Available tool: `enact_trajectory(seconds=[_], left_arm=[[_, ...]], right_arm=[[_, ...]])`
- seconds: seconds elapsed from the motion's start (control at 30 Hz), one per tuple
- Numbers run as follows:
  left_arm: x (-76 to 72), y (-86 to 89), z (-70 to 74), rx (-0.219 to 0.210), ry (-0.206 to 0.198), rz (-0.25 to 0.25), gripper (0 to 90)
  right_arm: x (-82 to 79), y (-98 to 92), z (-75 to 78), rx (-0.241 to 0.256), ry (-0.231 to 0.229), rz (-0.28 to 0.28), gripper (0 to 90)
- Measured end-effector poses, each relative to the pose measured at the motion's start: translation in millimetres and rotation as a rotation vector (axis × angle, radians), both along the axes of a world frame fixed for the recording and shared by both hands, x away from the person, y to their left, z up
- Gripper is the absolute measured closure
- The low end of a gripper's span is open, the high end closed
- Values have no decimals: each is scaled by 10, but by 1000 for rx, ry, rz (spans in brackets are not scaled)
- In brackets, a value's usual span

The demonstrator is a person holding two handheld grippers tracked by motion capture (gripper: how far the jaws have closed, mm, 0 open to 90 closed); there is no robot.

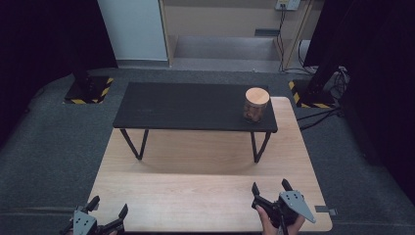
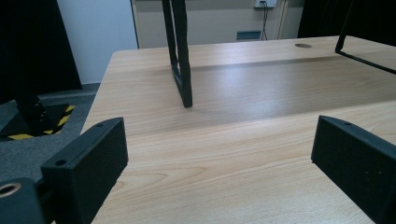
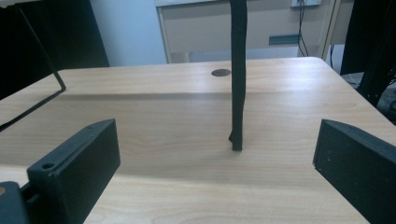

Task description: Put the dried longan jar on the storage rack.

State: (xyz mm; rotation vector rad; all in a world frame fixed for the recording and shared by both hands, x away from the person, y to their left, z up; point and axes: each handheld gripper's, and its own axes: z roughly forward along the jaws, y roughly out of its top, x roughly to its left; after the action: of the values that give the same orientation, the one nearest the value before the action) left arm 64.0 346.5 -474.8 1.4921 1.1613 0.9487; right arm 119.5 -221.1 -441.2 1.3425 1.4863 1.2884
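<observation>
i see both jaws spread wide, left hand-held gripper (image 1: 106, 209) and right hand-held gripper (image 1: 269, 187) empty; jar (image 1: 256, 104) well apart on black shelf (image 1: 186, 105).

A clear glass jar (image 1: 256, 104) with a round, light wooden lid stands upright on the right end of a black raised shelf (image 1: 186, 105), near its front right corner. The lid is seated on top. Brownish contents fill the lower part; what they are cannot be told.
</observation>
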Motion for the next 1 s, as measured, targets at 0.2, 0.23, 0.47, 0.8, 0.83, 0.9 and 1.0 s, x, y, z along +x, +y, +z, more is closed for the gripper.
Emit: enact_trajectory(seconds=[0.2, 0.23, 0.47, 0.8, 0.83, 0.9, 1.0], left_arm=[[47, 7, 10, 13, -4, -1, 23], [53, 8, 12, 15, -4, -1, 23], [119, 6, 22, 29, -9, -3, 23], [220, -6, -20, 34, 5, 13, 23], [243, -4, -21, 32, 5, 16, 23], [259, -6, -17, 31, 3, 18, 23], [280, -10, -10, 30, 6, 17, 22]], right_arm=[[-77, -49, -114, 3, 1, -7, 8], [-92, -61, -135, 7, -2, -8, 10], [-144, -111, -241, 17, -10, -9, 12], [-146, -111, -326, 12, -21, 0, 15], [-142, -109, -340, 13, -19, 4, 15], [-145, -108, -357, 20, -21, 3, 16], [-140, -111, -371, 22, -20, 4, 16]])
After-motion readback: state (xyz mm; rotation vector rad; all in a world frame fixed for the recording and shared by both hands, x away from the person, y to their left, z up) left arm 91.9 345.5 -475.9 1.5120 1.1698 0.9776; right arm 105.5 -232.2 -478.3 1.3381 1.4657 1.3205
